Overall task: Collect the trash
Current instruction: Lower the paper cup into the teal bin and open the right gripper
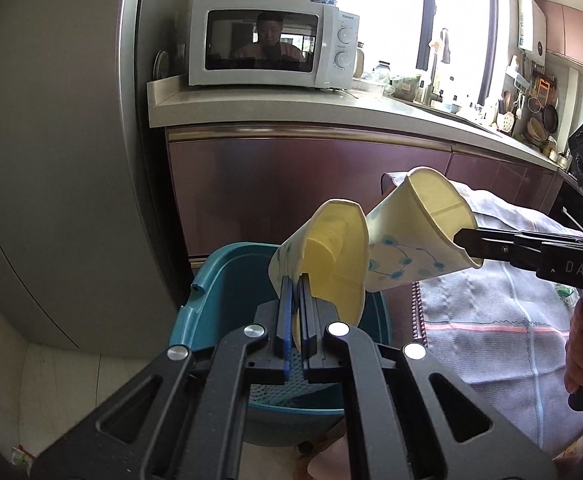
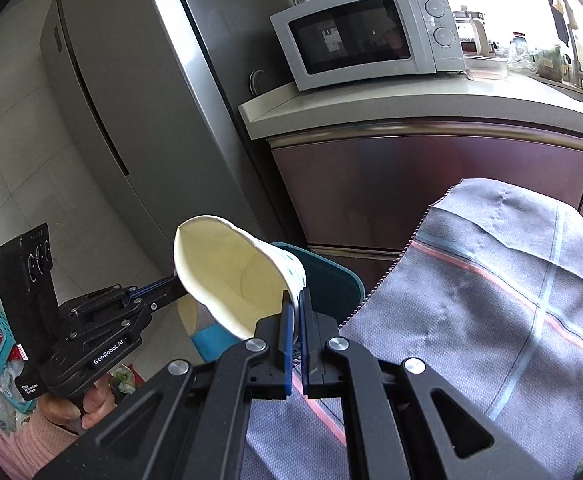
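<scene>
Paper cups, two of them, hang in the air above a teal bin [image 1: 227, 280] that stands on the floor in front of the dark red cabinets. The left gripper [image 1: 296, 280] has its jaws clamped on the rim of the left cup [image 1: 331, 264], which is squashed out of round and tilted with its cream inside facing the camera. The right gripper [image 2: 296, 300] likewise has its jaws pinched together on the rim of the right cup [image 2: 231, 276], a white cup with blue dots on its outside [image 1: 407, 256], tipped on its side with the mouth toward the left. In the left wrist view the two cups touch or nearly touch, the left one directly over the bin's opening and the right one just over its right edge. A grey checked cloth [image 2: 491, 300] with a pink stripe covers the surface just right of the bin. A white microwave [image 1: 271, 44] sits on the table [image 1: 251, 104] behind, beside a tall steel refrigerator [image 2: 139, 100].
</scene>
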`<state>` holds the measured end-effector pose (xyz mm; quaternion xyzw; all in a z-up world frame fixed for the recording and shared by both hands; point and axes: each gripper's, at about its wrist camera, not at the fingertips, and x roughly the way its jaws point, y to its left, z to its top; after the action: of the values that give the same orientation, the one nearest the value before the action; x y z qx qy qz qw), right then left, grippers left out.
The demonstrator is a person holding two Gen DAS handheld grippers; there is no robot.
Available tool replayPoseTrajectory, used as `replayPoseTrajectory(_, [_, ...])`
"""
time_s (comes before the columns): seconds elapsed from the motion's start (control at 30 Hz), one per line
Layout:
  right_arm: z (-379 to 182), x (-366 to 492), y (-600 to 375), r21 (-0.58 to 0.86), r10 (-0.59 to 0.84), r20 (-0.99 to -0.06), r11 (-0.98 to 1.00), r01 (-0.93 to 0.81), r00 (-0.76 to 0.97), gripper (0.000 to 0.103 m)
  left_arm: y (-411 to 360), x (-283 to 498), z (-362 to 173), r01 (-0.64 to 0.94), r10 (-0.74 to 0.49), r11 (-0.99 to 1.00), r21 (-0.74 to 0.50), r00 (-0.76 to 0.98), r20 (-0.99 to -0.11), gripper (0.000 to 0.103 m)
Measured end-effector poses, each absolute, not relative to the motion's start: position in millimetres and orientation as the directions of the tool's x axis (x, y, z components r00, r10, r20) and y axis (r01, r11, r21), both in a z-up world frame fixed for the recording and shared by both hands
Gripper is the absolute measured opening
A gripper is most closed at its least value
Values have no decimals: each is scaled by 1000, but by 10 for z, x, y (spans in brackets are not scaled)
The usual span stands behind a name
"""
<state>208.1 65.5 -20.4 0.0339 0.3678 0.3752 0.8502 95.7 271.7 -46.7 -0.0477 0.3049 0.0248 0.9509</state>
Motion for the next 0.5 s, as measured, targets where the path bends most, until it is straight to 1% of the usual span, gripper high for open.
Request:
replayPoseTrajectory(0.43, [-494,2353,941,319,611,-675,746,-584,413,3,2842,1257,-768,-112,55,992,-50,771,-635,4])
replayPoseTrajectory(0.5, [-525,2386,980,318,605,-683,751,-579,409,5,2845,1308,-818,-115,58,992,-47,762,-645,5])
